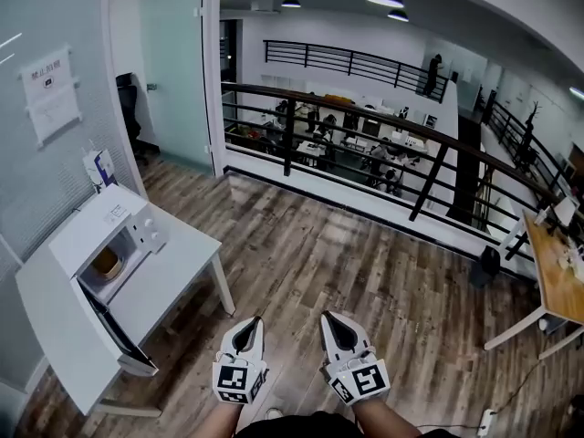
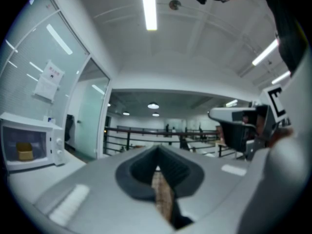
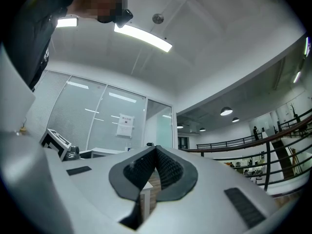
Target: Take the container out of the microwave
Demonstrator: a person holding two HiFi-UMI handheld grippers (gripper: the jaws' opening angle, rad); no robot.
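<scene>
1. Left gripper [image 1: 255,320]: held low in the head view, beside the right one. Its fingers [image 2: 139,172] are pressed together, tips meeting, with nothing between them.

2. Right gripper [image 1: 326,317]: just to the right of the left gripper, the two side by side and apart. Its fingers [image 3: 134,175] are also pressed together at the tips and hold nothing. Only floor and a table leg show through the slit lower down.

3. Microwave [image 1: 108,234]: white, ahead of and far to the left of both pairs of fingers, well apart from them. Its door [image 1: 114,331] stands open, swung out towards the near edge of the table.

4. Container [image 1: 105,265]: brownish, sitting inside the open microwave cavity. From the left gripper's own view it lies at the far left of the fingers, at about their level. Neither gripper touches it.

5. Table [image 1: 178,276]: white, bearing the microwave, to the left of the left fingers.

6. Notice [image 1: 50,89]: a paper sheet on the glass wall [image 1: 169,53] behind the microwave, up and left of the fingers.

7. Floor [image 1: 365,281]: wood planks, below and ahead of both fingertips.

8. Railing [image 1: 365,117]: dark bars straight ahead of the fingers, far off, above a lower level.

9. Desk [image 1: 557,272]: wooden top, far to the right of the right fingers.
</scene>
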